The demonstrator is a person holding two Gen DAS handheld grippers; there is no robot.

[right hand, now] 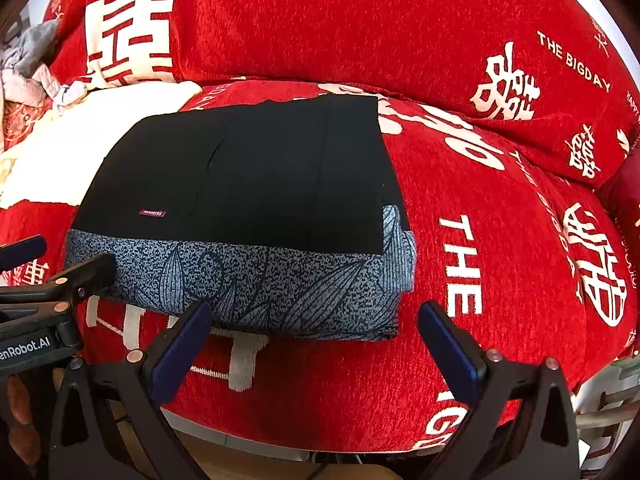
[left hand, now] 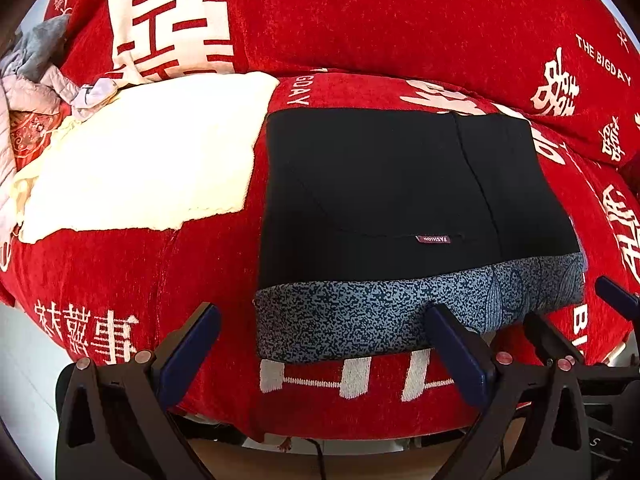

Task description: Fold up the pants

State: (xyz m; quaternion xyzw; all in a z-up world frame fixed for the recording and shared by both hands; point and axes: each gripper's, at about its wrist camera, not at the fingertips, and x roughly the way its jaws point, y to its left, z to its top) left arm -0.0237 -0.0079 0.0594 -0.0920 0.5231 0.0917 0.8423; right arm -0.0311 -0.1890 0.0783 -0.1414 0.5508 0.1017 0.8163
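Two open grippers, pants folded flat on a red sofa.

Largest is the sofa [left hand: 360,20], its red cover printed with white characters; a cream blanket [left hand: 140,160] lies beside the pants [left hand: 380,184], with crumpled clothes [left hand: 36,68] well off at the far end. The pants sit on the seat as a neat black rectangle over a speckled blue band. Folding looks finished or one fold short; any further fold means gripping the near edge. Left gripper [left hand: 320,344] and right gripper [right hand: 316,340] hover with fingers spread, holding nothing. Nothing blocks them.
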